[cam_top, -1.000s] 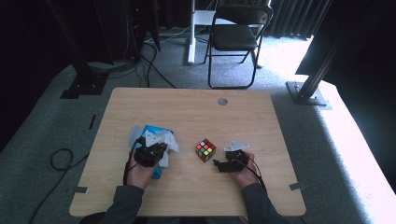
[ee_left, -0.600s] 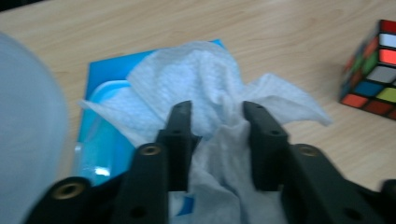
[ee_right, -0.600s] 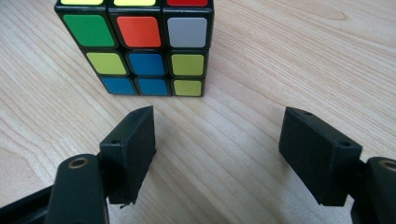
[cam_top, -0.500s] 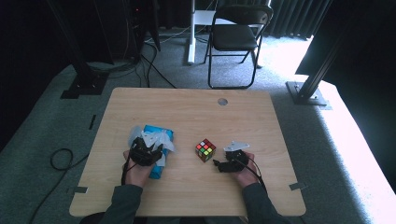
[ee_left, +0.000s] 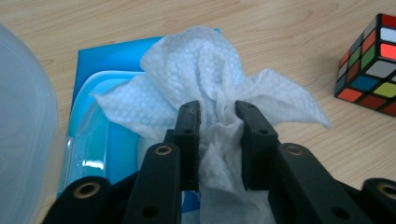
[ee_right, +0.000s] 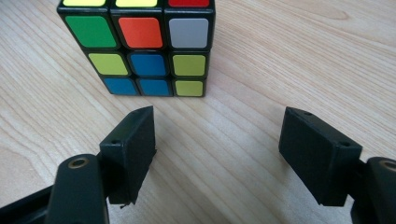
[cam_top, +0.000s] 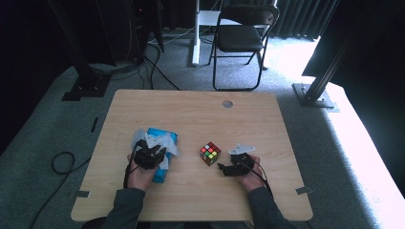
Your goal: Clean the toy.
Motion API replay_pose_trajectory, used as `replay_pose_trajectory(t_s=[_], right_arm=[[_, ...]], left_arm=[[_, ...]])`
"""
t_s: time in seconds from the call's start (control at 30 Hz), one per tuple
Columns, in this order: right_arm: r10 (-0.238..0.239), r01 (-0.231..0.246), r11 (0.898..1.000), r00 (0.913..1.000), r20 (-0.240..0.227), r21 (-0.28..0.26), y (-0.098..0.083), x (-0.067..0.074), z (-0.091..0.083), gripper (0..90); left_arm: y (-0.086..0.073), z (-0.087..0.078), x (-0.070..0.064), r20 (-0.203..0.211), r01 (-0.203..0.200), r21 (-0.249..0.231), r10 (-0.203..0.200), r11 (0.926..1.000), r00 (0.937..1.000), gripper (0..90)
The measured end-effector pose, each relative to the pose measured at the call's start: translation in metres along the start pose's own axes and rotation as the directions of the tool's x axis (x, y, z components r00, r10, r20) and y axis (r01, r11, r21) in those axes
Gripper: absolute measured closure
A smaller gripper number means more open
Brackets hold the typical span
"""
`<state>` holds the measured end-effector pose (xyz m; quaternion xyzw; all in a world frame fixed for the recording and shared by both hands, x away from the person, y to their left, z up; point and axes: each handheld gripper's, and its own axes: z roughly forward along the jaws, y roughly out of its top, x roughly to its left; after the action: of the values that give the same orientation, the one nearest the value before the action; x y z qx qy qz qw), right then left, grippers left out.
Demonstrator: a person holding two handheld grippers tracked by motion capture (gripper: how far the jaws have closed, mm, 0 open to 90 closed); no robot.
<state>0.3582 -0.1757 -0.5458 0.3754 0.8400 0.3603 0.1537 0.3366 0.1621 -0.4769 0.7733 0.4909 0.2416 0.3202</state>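
Observation:
A blue wipe pack (cam_top: 167,136) lies on the table's left half, its clear lid (ee_left: 23,116) flipped open. A white wet wipe (ee_left: 205,70) sticks up out of the pack (ee_left: 107,60), crumpled. My left gripper (ee_left: 217,112) has just been closing its jaws, and the wipe is pinched between them. In the high view this gripper (cam_top: 149,155) sits over the pack's near end. A scrambled colour cube (cam_top: 210,153) rests at mid-table. My right gripper (ee_right: 217,135) stands open just short of the cube (ee_right: 140,46), nothing between its jaws, resting low on the wood (cam_top: 223,168).
The wooden table (cam_top: 200,119) has a round cable hole (cam_top: 228,103) near its far edge. A folding chair (cam_top: 241,38) and stand legs are on the floor behind it. The cube (ee_left: 371,65) lies to the right of the wipe pack.
The left gripper shifted slightly left over the pack, and the wipe now stands bunched up at its jaws. The right hand and the cube stayed put.

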Motion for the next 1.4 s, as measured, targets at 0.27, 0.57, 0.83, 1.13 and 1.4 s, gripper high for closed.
replay_pose_trajectory(t_s=[0.27, 0.57, 0.83, 1.13, 1.4], right_arm=[[0.003, -0.003, 1.0, 0.9998, -0.02, -0.024, 0.003, 0.003, -0.002, 25.1], [-0.005, 0.0, 0.997, 0.9973, -0.073, -0.078, 0.013, 0.015, 0.002, 18.6], [-0.016, 0.01, 0.997, 0.9971, -0.074, -0.071, 0.022, 0.024, 0.014, 13.9], [-0.029, 0.025, 0.997, 0.9982, -0.052, -0.076, 0.025, 0.028, 0.022, 15.6], [-0.048, 0.046, 0.996, 0.9986, -0.023, -0.082, 0.025, 0.029, 0.026, 23.9]], left_arm=[[0.001, -0.008, 0.001, 0.002, 0.015, -0.028, -0.015, 0.9995, 0.9999, 81.6], [0.008, -0.013, -0.013, 0.054, -0.02, -0.059, 0.023, 0.9981, 0.9983, 83.3], [0.015, -0.01, -0.019, 0.083, -0.028, -0.074, 0.034, 0.9969, 0.9959, 83.3], [0.021, -0.006, -0.024, 0.11, -0.041, -0.084, 0.05, 0.9956, 0.9926, 83.3], [0.025, -0.001, -0.03, 0.141, -0.047, -0.093, 0.06, 0.9945, 0.9881, 83.2]])
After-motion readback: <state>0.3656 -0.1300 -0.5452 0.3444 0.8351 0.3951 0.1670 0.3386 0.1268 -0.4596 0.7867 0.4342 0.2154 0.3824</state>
